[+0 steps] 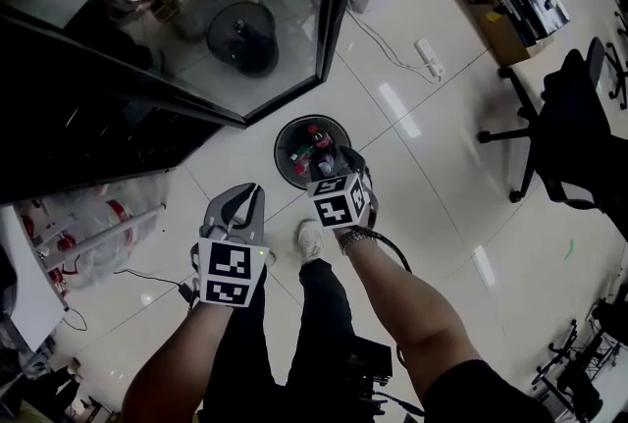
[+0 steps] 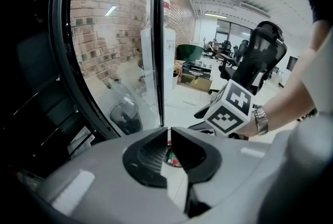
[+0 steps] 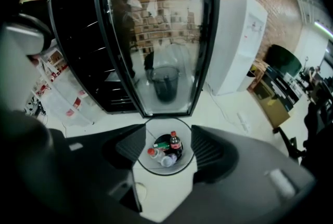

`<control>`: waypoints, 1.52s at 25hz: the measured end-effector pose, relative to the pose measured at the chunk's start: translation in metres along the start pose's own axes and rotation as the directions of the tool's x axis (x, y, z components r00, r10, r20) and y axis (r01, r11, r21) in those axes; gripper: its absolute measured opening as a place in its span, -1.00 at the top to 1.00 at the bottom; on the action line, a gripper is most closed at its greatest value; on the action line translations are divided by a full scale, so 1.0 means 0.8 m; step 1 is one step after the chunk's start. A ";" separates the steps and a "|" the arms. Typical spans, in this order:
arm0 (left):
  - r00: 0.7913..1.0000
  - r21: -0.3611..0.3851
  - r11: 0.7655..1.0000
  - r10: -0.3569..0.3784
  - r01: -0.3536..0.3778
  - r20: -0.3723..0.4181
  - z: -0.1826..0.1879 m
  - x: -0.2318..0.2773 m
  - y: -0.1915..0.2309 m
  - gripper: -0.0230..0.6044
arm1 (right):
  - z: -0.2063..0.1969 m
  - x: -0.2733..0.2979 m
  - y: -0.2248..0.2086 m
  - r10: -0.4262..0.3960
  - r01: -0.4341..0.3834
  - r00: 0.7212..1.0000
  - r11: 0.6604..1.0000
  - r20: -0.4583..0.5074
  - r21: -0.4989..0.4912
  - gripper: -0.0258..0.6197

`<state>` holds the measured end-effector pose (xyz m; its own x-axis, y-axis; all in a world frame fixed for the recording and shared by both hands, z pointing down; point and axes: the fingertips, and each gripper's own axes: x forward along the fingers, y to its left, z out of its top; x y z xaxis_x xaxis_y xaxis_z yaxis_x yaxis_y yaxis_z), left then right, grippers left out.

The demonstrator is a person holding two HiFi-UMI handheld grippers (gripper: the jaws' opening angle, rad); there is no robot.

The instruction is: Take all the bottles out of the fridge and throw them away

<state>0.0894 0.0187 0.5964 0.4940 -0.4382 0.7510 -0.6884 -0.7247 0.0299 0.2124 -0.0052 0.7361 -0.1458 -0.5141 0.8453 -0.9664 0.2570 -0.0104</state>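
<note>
A round black trash bin (image 1: 294, 156) stands on the tiled floor just off the corner of the open glass fridge door (image 1: 196, 9). In it lie several bottles: a dark cola bottle with a red cap (image 3: 175, 143), a clear one with a red cap (image 3: 152, 153) and another clear one (image 3: 167, 160). My right gripper (image 1: 339, 160) hangs over the bin's near edge, open and empty; the bin (image 3: 148, 137) shows between its jaws. My left gripper (image 1: 250, 193) is lower left of the bin, shut with nothing in it (image 2: 169, 134). The fridge interior (image 1: 78, 136) is dark.
A black office chair (image 1: 569, 117) stands at the right, a cardboard box (image 1: 505, 33) and a power strip (image 1: 429, 58) lie behind the bin. Plastic bags (image 1: 88, 225) sit at the left. A white water dispenser (image 3: 239, 36) stands beside the fridge. My shoe (image 1: 310, 239) is near the bin.
</note>
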 end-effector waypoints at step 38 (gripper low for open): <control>0.922 -0.191 0.934 0.338 -0.303 0.190 0.090 -0.296 0.052 0.91 | 0.207 -0.343 0.194 0.345 -0.237 0.909 0.889 0.233 -0.392 0.32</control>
<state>-0.0179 0.0538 0.3724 0.3235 -0.7502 0.5767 -0.8940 -0.4420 -0.0736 0.0672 0.0399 0.4142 -0.5151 -0.5694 0.6406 -0.7417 0.6708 -0.0001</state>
